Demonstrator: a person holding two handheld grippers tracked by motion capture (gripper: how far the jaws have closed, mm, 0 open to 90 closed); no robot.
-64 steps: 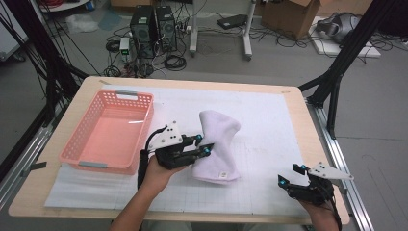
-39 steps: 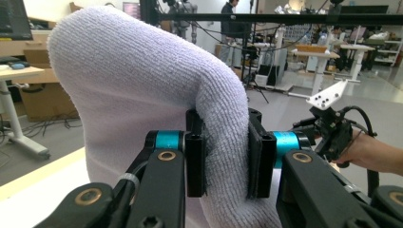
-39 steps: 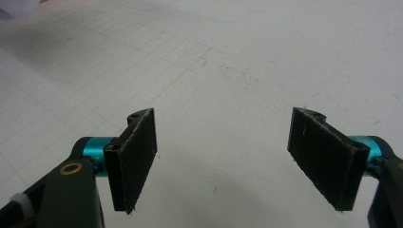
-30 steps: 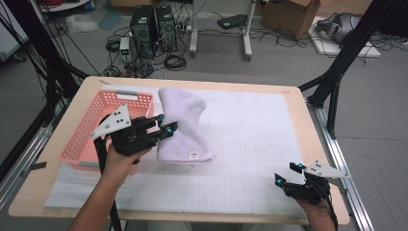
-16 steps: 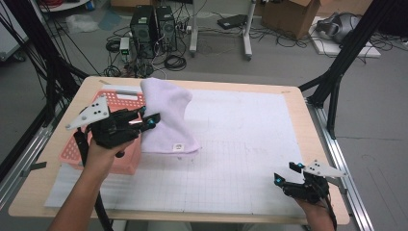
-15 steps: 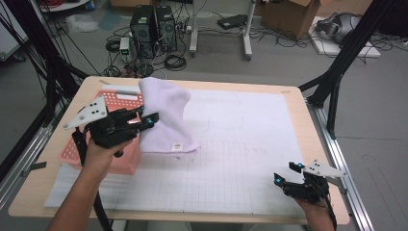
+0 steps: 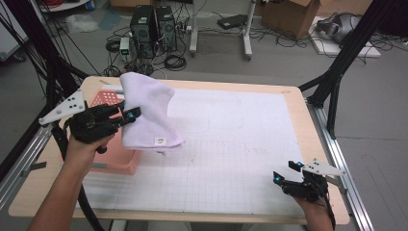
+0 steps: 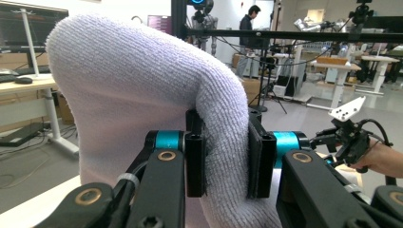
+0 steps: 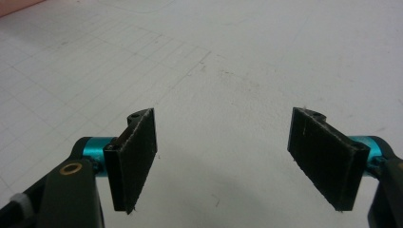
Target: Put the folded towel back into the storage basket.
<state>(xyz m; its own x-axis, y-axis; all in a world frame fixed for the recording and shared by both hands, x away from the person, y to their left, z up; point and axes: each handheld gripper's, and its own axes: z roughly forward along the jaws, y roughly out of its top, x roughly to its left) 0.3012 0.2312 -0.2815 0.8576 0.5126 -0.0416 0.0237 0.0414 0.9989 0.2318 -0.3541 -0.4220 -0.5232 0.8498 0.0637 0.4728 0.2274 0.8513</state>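
High view, left gripper (image 7: 129, 115): held up over the left end of the desk (image 7: 250, 120), its fingers closed on the near edge of a white towel (image 7: 146, 113).
High view, towel: lifted off the desk and draped in a hump from the fingers; its lower part hangs over the right rim of the pink basket (image 7: 113, 159), with a small label near the hem.
High view, right gripper (image 7: 285, 174): low at the near right corner of the desk, well apart from the towel, fingers spread and holding nothing.
Left gripper view, fingers (image 8: 196, 159): the two black pads press on a thick fold of the towel (image 8: 133, 90) from either side (the cloth bulges above and below the pinch), the rest rising in a rounded mass to the left.
Left gripper view, right gripper (image 8: 349, 140): seen far off at the right, in the person's hand.
Right gripper view, fingers (image 9: 135, 154): standing wide apart over the bare white gridded sheet (image 9: 228, 61), nothing between them.
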